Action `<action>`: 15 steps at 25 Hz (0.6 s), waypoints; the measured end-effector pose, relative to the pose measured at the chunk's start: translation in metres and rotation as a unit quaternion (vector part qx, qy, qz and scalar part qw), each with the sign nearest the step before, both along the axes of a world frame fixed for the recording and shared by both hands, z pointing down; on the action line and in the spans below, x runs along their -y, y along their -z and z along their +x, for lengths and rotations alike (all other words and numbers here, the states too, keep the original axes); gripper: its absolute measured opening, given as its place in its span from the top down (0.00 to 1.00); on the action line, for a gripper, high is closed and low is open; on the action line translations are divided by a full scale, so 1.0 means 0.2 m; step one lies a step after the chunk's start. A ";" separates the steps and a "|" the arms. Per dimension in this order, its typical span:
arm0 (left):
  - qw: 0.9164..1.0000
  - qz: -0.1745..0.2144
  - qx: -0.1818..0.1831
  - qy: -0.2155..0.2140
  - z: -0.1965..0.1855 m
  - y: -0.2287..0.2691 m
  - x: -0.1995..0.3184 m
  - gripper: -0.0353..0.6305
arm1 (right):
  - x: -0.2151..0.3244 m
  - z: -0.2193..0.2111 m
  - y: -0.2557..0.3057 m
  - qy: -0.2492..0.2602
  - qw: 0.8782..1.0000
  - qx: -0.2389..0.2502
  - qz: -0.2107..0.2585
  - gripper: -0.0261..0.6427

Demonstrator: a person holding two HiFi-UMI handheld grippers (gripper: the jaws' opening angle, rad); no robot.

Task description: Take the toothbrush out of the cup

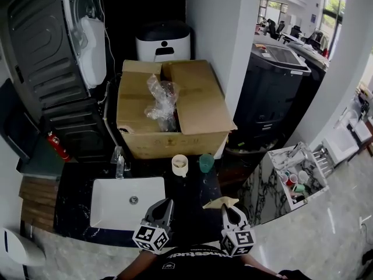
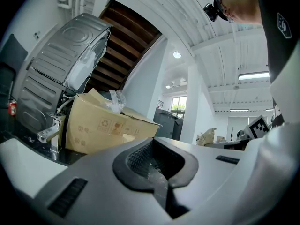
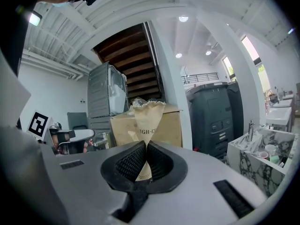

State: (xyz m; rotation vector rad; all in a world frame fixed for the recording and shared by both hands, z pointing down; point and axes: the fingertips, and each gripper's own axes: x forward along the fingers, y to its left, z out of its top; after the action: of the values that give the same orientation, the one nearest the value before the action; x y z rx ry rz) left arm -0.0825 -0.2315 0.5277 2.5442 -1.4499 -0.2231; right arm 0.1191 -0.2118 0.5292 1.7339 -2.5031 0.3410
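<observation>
The right gripper (image 3: 144, 150) is squeezed shut on a tan paper packet (image 3: 149, 118) with a zigzag top edge. The packet stands up between the jaws and has some letters printed on it. In the head view it pokes out to the left of that gripper, just over the dark tabletop (image 1: 192, 194). The left gripper (image 2: 157, 165) is shut too, with its jaws pressed together. A thin shiny bit shows where they meet, but I cannot tell what it is. Both grippers are at the near edge of the tabletop, the left one by the near right corner of the white sink (image 1: 111, 206). Farther away, past the sink's far right corner, stands a cream cup (image 1: 180, 165). A green cup (image 1: 206, 163) stands just to its right. The cups are too small to tell if the toothbrush is in one. Behind them sits a big cardboard box (image 1: 198, 104) with its flaps open.
</observation>
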 end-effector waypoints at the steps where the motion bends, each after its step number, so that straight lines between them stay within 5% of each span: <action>1: 1.000 0.000 0.000 0.000 0.00 0.00 0.00 0.93 | 0.00 0.00 0.00 0.001 1.000 -0.001 0.000 0.90; 8: 1.000 0.007 0.003 0.006 0.00 -0.01 0.01 0.92 | -0.01 0.00 -0.01 0.003 1.000 -0.007 0.005 0.90; 11: 1.000 0.019 0.006 0.007 0.00 0.00 0.05 0.76 | 0.00 0.01 -0.01 0.002 1.000 -0.004 0.009 0.90; 15: 1.000 0.022 0.015 0.007 0.01 -0.02 0.13 0.70 | 0.00 0.03 0.00 -0.002 1.000 -0.007 0.009 0.90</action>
State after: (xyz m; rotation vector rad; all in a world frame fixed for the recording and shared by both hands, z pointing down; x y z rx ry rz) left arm -0.0803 -0.2565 0.5312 2.5839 -1.4893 -0.2231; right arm 0.1241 -0.2111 0.5300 1.7428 -2.5007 0.3084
